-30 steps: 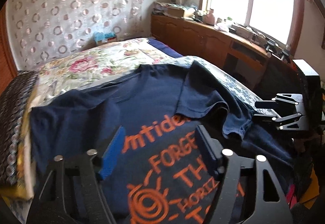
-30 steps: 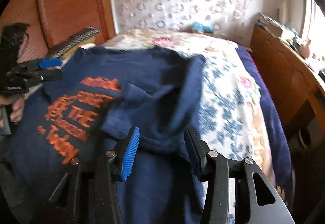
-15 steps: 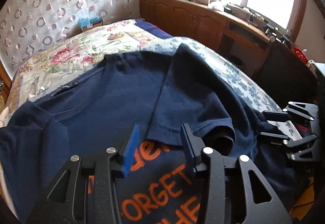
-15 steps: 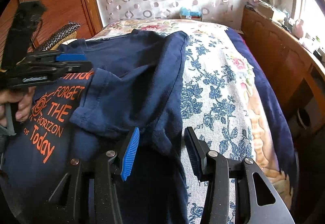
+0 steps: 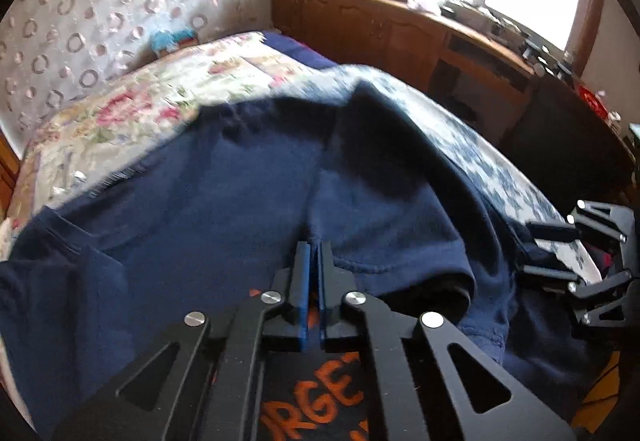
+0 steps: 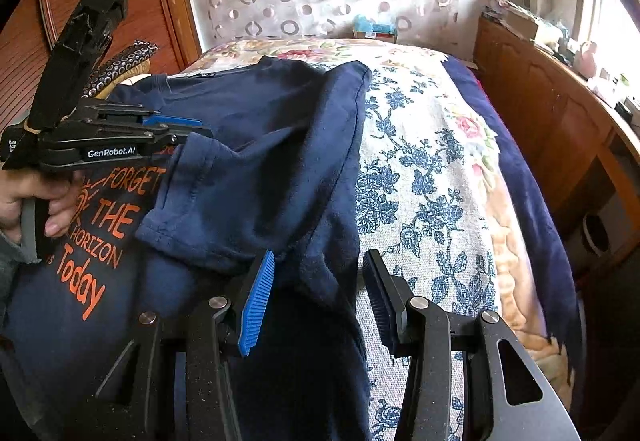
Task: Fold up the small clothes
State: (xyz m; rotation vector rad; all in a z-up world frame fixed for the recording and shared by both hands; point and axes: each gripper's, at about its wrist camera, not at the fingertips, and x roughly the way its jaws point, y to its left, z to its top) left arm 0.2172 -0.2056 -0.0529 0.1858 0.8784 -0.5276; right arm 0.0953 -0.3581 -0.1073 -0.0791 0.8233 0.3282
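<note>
Spreading across the bed (image 6: 424,169), the navy shirt (image 5: 224,209) lies with one sleeve (image 6: 224,201) folded inward over its orange print. A wooden cabinet (image 5: 384,29) lines the window wall. The left gripper (image 5: 314,253) has its jaws clenched at the sleeve's hem; the right gripper (image 6: 318,277) hangs released over the shirt's edge.

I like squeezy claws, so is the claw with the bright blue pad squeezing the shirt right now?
No, the right gripper stands wide open, its blue pad and its other finger apart over the navy T-shirt, pinching nothing.
</note>
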